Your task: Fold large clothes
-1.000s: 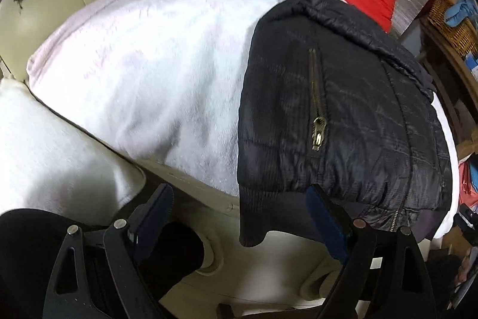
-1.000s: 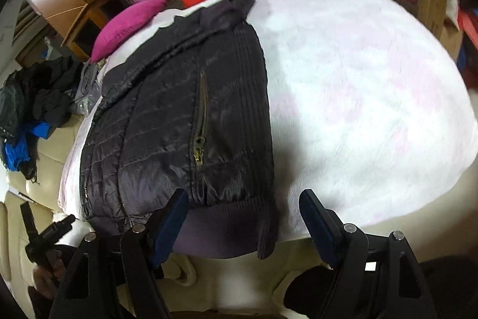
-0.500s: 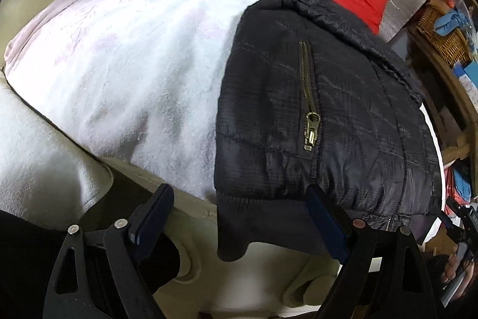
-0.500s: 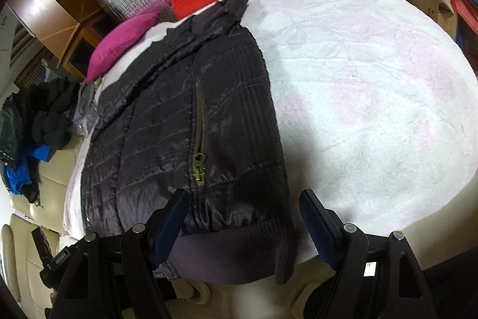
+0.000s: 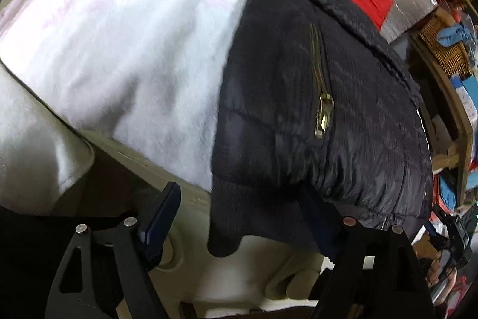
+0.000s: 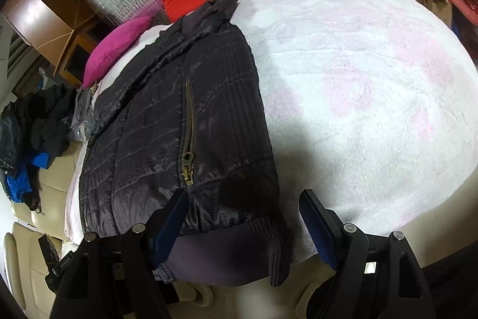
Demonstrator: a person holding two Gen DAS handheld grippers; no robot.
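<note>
In the left wrist view, the black jacket [image 5: 322, 97] is seen lying from 12 to 4 o'clock on the white blanket [image 5: 125, 50], its ribbed hem [image 5: 239, 217] overhanging. The left tool [image 5: 239, 223], released, has just been narrowing around that hem corner.

In the right wrist view, the right tool [image 6: 242, 223] is held released over the hem's other corner [image 6: 269, 253]. Slick quilting could be pinched too shallowly and slip.

A black quilted puffer jacket [image 5: 343, 115] [image 6: 167, 145] is lying flat on a white fleece blanket [image 5: 128, 50] [image 6: 358, 97], its ribbed hem hanging over the near edge, collar pointing away, and a brass pocket zipper [image 5: 322, 106] [image 6: 188, 139] showing closed on top.
</note>
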